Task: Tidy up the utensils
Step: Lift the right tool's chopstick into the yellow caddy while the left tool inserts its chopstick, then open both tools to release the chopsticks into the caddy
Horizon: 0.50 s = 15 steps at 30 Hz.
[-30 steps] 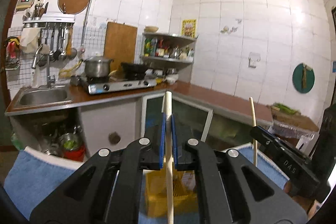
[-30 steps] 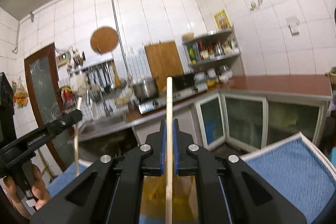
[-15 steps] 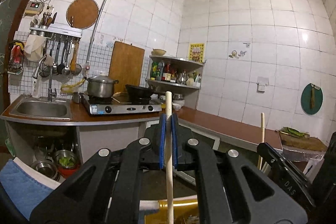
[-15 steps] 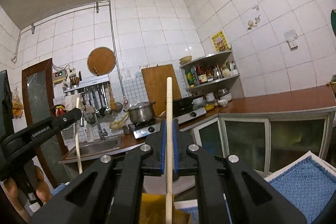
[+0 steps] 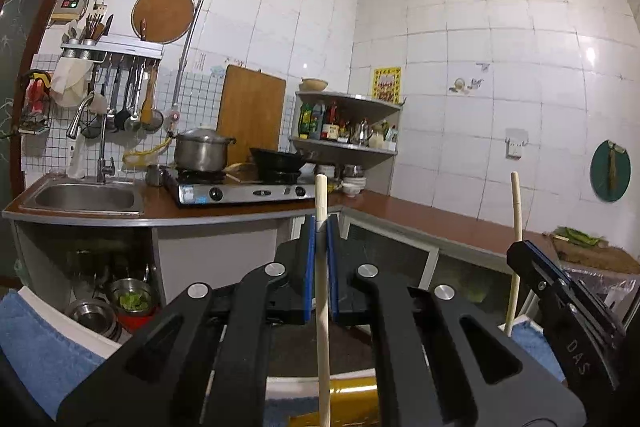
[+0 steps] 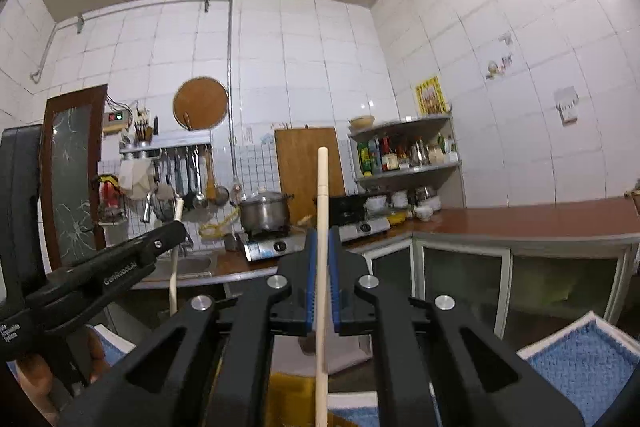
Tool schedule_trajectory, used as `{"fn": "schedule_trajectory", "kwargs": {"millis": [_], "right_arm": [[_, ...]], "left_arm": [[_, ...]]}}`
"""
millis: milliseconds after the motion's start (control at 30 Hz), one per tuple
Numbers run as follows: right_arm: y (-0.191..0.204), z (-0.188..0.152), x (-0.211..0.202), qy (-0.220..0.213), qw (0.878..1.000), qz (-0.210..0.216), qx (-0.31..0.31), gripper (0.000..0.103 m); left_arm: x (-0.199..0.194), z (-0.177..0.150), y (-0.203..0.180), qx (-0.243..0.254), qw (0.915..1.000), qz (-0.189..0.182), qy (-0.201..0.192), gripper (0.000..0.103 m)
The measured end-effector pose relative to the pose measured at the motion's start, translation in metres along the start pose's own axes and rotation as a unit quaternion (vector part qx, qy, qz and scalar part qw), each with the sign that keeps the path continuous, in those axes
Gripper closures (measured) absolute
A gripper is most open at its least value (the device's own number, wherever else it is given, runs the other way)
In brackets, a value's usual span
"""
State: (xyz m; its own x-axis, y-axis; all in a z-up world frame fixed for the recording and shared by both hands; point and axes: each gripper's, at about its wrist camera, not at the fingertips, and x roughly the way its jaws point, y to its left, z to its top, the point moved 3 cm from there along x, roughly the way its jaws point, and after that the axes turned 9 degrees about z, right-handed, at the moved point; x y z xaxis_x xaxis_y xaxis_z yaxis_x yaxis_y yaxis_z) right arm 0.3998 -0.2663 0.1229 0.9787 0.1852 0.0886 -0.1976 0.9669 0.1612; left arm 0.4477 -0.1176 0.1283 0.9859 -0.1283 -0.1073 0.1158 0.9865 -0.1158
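Two pale wooden chopsticks upright: one (image 5: 322, 291) clamped in left claw (image 5: 320, 227), other (image 6: 322, 267) in right claw (image 6: 322, 239).

Each wrist view looks level along its own tongs toward the kitchen's tiled corner. Both share the stove (image 5: 244, 189) (image 6: 316, 239), seen at middle distance. Each view also catches the other tongs at its edge.

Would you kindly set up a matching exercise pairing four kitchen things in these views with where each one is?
Things:
1. steel pot
2. round board
3. chopstick
4. sauce bottles

Places:
A. on the corner shelf
B. clamped upright in the left tool
C. on the stove
D. hanging on the tiled wall

Pairs: 1-C, 2-D, 3-B, 4-A
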Motion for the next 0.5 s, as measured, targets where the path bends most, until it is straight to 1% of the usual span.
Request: {"fn": "schedule_trajectory", "kwargs": {"millis": [100, 300, 400, 467, 500], "right_arm": [[-0.008, -0.012, 0.002, 0.015, 1.0, -0.005, 0.013, 0.097], [-0.011, -0.037, -0.004, 0.056, 0.998, -0.008, 0.013, 0.097], [-0.015, -0.051, -0.013, 0.072, 0.997, -0.011, 0.028, 0.097], [-0.017, -0.061, -0.017, 0.097, 0.995, -0.011, 0.036, 0.097], [-0.017, -0.065, -0.017, 0.107, 0.994, -0.011, 0.036, 0.097]], "left_arm": [[0.002, -0.01, 0.002, 0.005, 0.9999, 0.001, 0.013, 0.099], [-0.006, -0.03, 0.006, 0.031, 0.9987, 0.003, 0.041, 0.098], [-0.012, -0.041, 0.011, 0.035, 0.9972, 0.006, 0.065, 0.098], [-0.014, -0.046, 0.014, 0.033, 0.9961, 0.003, 0.082, 0.098], [-0.015, -0.049, 0.017, 0.029, 0.9949, 0.003, 0.097, 0.098]]}}
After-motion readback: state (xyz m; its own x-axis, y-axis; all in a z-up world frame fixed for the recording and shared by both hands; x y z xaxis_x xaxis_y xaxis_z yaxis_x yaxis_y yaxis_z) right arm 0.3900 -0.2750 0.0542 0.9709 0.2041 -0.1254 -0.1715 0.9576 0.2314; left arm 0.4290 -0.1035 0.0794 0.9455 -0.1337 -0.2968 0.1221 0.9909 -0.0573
